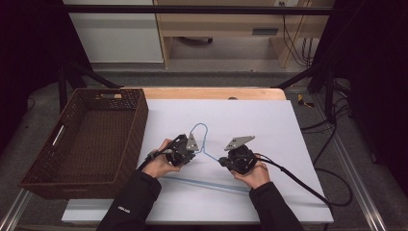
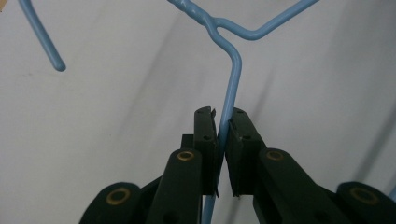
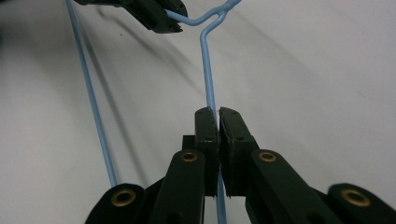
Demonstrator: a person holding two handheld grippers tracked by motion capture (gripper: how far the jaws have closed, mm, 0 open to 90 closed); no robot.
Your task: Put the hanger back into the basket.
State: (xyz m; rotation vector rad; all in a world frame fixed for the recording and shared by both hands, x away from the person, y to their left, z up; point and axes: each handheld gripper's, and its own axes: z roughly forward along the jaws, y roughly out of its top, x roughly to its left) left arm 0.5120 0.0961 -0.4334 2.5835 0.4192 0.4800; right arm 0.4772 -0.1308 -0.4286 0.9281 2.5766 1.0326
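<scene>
Both clamped on the blue hanger [image 1: 204, 153] – left gripper [image 1: 188, 153] and right gripper [image 1: 226, 161] each pinching a shoulder wire (basket [image 1: 86, 139] sits off left).

A thin light-blue wire hanger [image 1: 204, 159] lies flat on the white board, hook pointing away.

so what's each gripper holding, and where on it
Both hold the light blue wire hanger: left gripper on one sloping shoulder wire, right gripper on the other.
</scene>
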